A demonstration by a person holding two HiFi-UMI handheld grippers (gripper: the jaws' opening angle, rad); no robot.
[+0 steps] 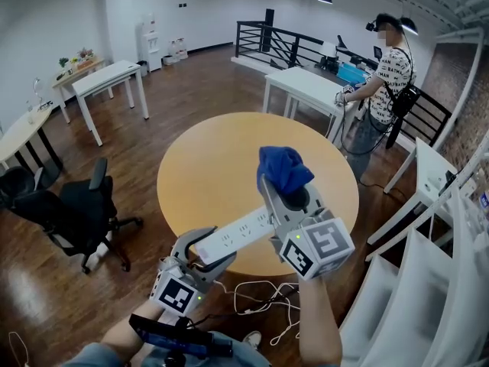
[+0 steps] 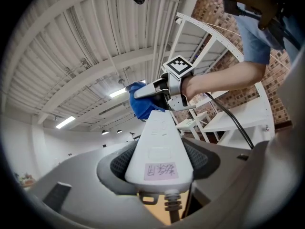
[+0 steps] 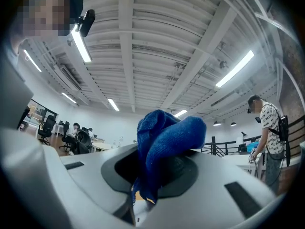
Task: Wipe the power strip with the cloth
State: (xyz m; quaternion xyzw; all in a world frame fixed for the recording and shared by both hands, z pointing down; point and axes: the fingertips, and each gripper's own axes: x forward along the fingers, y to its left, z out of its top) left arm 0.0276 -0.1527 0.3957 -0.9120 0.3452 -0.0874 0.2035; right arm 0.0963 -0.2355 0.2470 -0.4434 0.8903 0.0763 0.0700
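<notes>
**Power strip held up, cloth at its far end**

In the head view we see our left gripper (image 1: 200, 252) at the lower left of the frame, its jaws spread wide and clamped on the cord end of the white power strip (image 1: 238, 232). The strip is lifted clear of the round wooden table (image 1: 206, 167) and slants from the lower left up towards the middle of the frame. Its white cable (image 1: 260, 300) hangs below the table's near edge, towards the bottom of the frame.

The left gripper view shows the strip (image 2: 159, 142) wedged between the two dark pads, with a pale label near the cord end.

Our right gripper (image 1: 284, 197) sits at the centre of the head view, closed on a bunched blue cloth (image 1: 283, 168). The right gripper view confirms this: the cloth (image 3: 167, 137) is pinched between the jaws and bulges upward. Seen from the left gripper, the cloth (image 2: 143, 105) meets the strip's far end; we cannot tell whether it presses there.

A person (image 1: 386, 71) stands by a white table at the upper right.
</notes>
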